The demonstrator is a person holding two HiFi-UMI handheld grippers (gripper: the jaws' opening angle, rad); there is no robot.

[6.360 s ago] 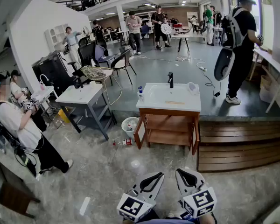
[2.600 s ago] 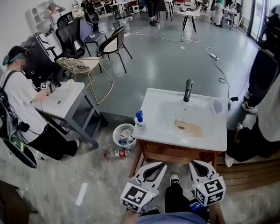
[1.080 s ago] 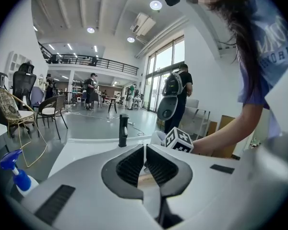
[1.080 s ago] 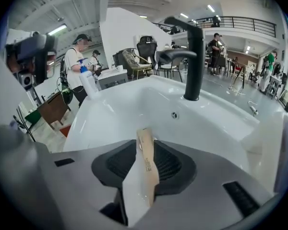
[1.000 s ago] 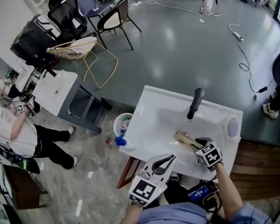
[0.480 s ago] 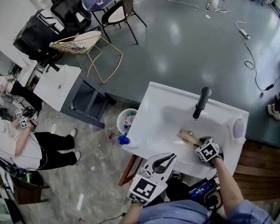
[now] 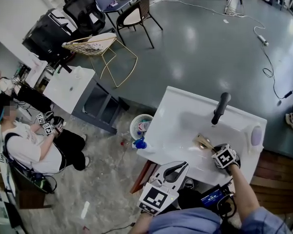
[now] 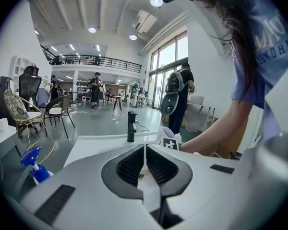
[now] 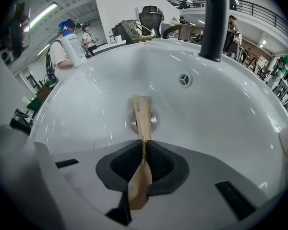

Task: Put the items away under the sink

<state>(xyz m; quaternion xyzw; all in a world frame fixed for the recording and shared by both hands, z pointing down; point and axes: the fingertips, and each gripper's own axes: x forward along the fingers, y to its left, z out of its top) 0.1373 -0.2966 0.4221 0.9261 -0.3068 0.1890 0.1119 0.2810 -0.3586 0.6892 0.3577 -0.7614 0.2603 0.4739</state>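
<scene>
Tan packet (image 9: 141,113) pinched in the sink (image 9: 221,104)

R gripper (image 9: 143,146), pointing steeply down into the white basin, has jaws that have just been closing. They're now clamped on the flat tan packet, gripping it approx mid-length. Near end of packet flares out behind the jaws toward the camera; far end reaches over the metal drain (image 9: 154,122). Can't tell if that end touches the drain. L gripper (image 8: 144,152) hangs at the sink's front edge, left of the R one, jaws pressed together w/ nothing btwn them. Black faucet (image 9: 215,23) stands upright at the back of the basin, just past the drain. Blue spray bottle (image 7: 140,143) sits at the sink's left front corner. Pale oval item (image 7: 256,135) lies on the right rim. On the floor (image 7: 107,179) just left of the sink unit: white wastebasket (image 7: 141,125) w/ rubbish inside. Further left, a person (image 7: 29,147) sits low by a second white basin unit (image 7: 68,87), holding grippers of their own. Beyond that, a wicker chair (image 7: 90,44) and black office chairs (image 7: 85,6).
</scene>
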